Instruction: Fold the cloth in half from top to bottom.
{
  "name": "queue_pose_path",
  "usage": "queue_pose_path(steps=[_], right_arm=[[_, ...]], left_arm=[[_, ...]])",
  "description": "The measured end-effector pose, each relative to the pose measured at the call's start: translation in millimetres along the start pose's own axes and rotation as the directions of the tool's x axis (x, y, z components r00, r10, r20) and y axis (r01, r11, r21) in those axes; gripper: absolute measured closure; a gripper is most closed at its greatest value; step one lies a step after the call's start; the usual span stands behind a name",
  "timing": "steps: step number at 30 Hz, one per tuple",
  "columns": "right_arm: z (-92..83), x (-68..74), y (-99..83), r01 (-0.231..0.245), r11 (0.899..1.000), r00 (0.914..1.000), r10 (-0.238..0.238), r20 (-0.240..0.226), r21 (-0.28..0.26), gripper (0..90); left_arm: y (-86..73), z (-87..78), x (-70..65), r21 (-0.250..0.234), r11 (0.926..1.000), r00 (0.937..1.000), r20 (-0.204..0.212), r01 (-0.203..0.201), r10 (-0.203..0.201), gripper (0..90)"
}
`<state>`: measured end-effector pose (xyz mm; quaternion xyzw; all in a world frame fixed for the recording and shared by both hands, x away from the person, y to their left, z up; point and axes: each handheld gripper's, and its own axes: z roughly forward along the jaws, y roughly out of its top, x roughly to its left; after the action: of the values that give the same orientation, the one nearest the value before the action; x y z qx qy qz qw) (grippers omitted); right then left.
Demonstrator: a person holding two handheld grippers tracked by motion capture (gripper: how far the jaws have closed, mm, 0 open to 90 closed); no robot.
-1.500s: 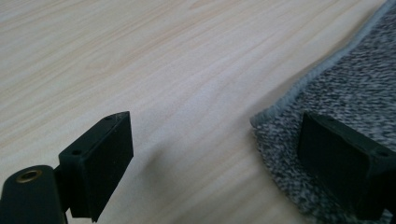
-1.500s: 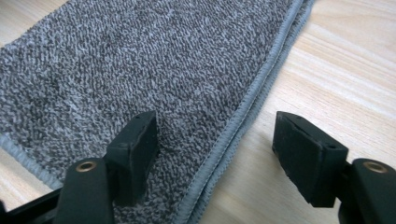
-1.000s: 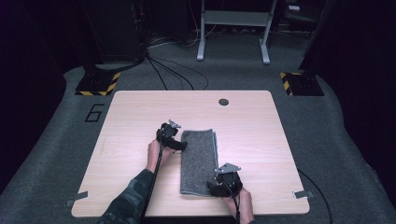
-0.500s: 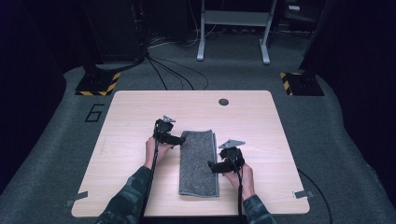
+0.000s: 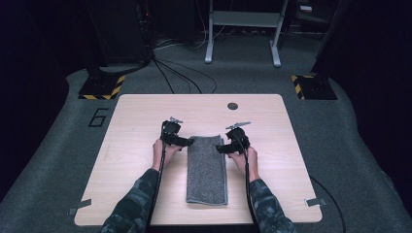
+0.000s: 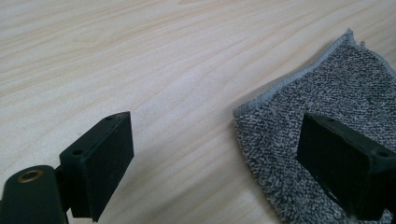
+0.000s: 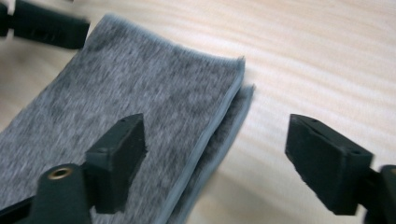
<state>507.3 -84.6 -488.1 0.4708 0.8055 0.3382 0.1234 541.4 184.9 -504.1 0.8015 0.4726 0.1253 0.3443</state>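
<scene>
Grey folded towel (image 5: 207, 170) on wood table (image 5: 136, 116), left claw (image 5: 187, 142) & right claw (image 5: 219, 148) at far corners, both agape, empty.

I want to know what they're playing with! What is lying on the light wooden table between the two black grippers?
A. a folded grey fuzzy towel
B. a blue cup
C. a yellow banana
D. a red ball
A: a folded grey fuzzy towel lies flat on the light wooden table, with the left gripper and the right gripper at its far corners.
</scene>
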Motion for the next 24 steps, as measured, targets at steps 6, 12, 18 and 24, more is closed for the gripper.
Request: queue_pose_path(steps=[6,12,18,24], right_arm=[[15.3,-7.1,12.1,-0.041,0.999,0.9991,0.040,0.015,0.007,28.9],[30.1,-8.0,17.1,-0.024,0.999,0.9991,0.022,0.036,0.039,39.5],[37.4,-6.8,16.0,-0.025,0.998,0.9986,0.022,0.049,0.054,47.4],[37.6,-3.4,15.1,0.007,0.998,0.9977,-0.011,0.067,0.056,52.3]], left_arm=[[0.0,6.2,-1.9,-0.002,1.0000,1.0000,0.008,-0.004,0.004,15.5],[0.0,12.7,-6.3,0.007,0.9998,0.9996,0.020,-0.019,0.019,22.7],[1.6,13.1,-12.2,0.020,0.9982,0.9982,0.021,-0.056,0.056,32.6],[2.4,13.3,-17.9,0.029,0.9957,0.9961,0.012,-0.088,0.088,41.9]])
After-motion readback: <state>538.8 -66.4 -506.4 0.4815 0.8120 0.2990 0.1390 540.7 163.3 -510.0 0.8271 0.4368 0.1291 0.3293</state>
